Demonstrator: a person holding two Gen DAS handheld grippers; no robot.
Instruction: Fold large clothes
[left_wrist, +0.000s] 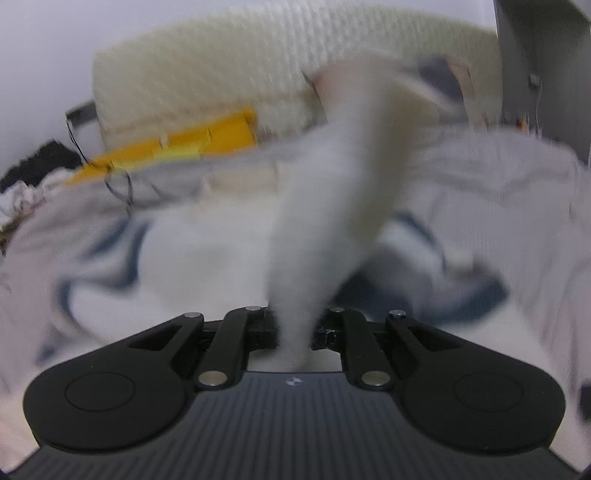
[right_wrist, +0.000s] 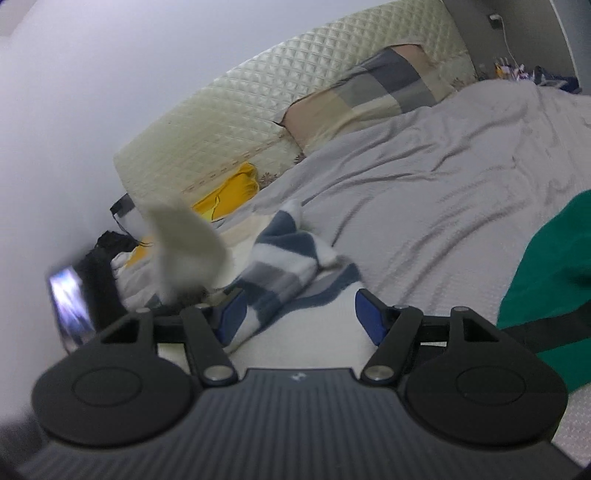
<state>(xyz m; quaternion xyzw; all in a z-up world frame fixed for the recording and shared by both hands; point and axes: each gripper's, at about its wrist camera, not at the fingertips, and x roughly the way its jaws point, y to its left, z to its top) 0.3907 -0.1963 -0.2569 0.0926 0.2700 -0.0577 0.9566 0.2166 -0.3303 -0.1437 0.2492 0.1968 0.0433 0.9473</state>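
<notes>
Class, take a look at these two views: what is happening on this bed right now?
A person is folding a fleecy white and blue-striped garment on a grey-sheeted bed with a pair of tongs in each hand. The left tongs are shut on a white fold of it, lifted and blurred by movement. The right tongs are open with the striped cloth lying between them. A green garment waits at the right.

Motion-smeared white garment (left_wrist: 325, 206), perhaps fleece; green cloth (right_wrist: 550, 280) cropped at right edge.
</notes>
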